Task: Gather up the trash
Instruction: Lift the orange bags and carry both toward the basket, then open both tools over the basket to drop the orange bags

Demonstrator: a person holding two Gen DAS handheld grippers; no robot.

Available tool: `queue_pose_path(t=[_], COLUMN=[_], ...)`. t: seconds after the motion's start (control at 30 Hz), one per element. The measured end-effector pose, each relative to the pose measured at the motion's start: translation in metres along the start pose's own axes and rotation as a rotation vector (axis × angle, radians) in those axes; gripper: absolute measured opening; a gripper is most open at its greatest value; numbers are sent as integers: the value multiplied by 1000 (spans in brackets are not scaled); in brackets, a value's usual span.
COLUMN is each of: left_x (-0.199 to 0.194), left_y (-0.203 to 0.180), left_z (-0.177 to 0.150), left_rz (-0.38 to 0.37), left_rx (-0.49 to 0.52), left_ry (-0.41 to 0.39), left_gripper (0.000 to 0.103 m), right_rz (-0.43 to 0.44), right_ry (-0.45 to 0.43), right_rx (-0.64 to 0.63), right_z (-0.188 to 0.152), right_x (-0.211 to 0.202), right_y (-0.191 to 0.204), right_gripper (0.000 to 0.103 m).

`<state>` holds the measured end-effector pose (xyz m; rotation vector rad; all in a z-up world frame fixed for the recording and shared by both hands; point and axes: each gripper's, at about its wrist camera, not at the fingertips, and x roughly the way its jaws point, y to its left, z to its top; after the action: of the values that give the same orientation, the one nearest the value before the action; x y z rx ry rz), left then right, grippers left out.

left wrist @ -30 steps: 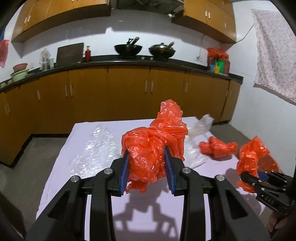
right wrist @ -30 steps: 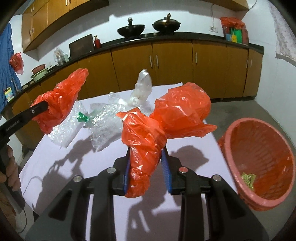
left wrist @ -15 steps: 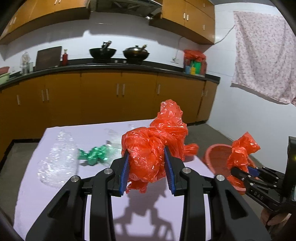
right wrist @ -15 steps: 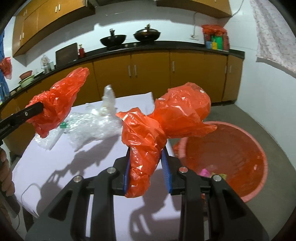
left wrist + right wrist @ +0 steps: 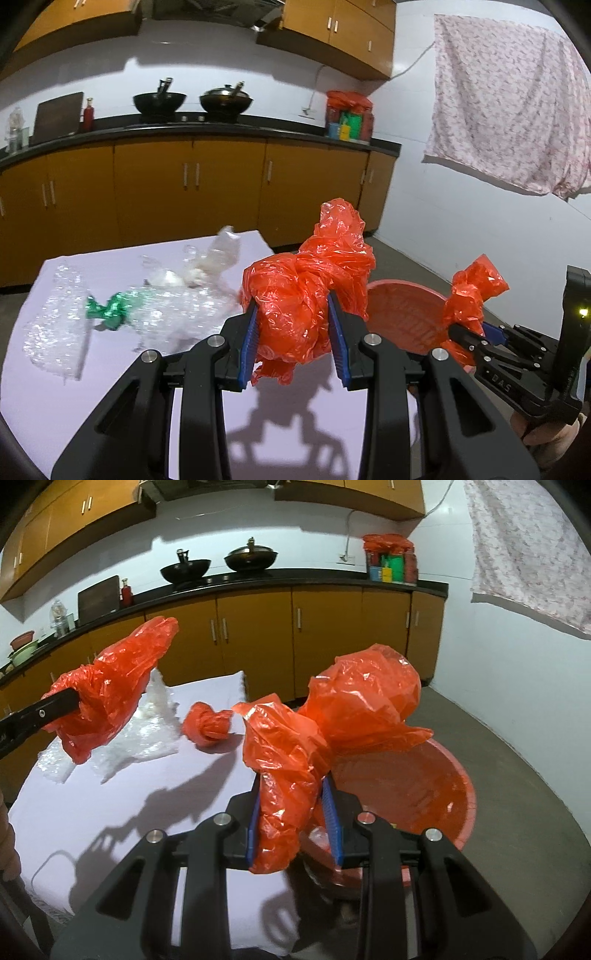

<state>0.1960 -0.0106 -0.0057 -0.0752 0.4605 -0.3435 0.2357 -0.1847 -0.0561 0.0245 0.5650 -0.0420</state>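
My left gripper (image 5: 292, 338) is shut on a crumpled red plastic bag (image 5: 306, 291), held above the right part of the white-covered table (image 5: 110, 398). My right gripper (image 5: 295, 823) is shut on another red plastic bag (image 5: 332, 723), which hangs over the near rim of the red waste basket (image 5: 458, 797). The basket (image 5: 402, 310) stands on the floor to the right of the table. Each wrist view shows the other gripper with its bag: the right one (image 5: 469, 332) and the left bag (image 5: 110, 686). A third red bag (image 5: 207, 727) lies balled up on the table.
Clear bubble wrap (image 5: 55, 328), a green wrapper (image 5: 107, 306) and clear plastic (image 5: 218, 254) lie on the far left of the table. Wooden kitchen cabinets (image 5: 184, 184) run along the back wall. A flowered cloth (image 5: 509, 122) hangs on the right wall.
Both grippers have swung to the right with their red bags still clamped. The red basket has come in below the right gripper, and the table's clutter has slid leftward in both views.
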Motion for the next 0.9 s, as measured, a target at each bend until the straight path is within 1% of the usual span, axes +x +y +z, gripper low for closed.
queue_pose_path(t=[0.33, 0.7, 0.9], left_x=[22, 65, 87], left_y=[-31, -73, -95], left_z=[-3, -12, -16], left_rz=[-57, -141, -172], left_rx=[14, 21, 44], left_ry=[32, 109, 134], left_gripper=[35, 35, 35], right_rz=[-53, -111, -123], right_ry=[12, 15, 6], right_rx=[24, 53, 72], right_z=[-5, -8, -5], right_x=[6, 11, 18], right_y=[-26, -55, -73], right_gripper=[30, 30, 30])
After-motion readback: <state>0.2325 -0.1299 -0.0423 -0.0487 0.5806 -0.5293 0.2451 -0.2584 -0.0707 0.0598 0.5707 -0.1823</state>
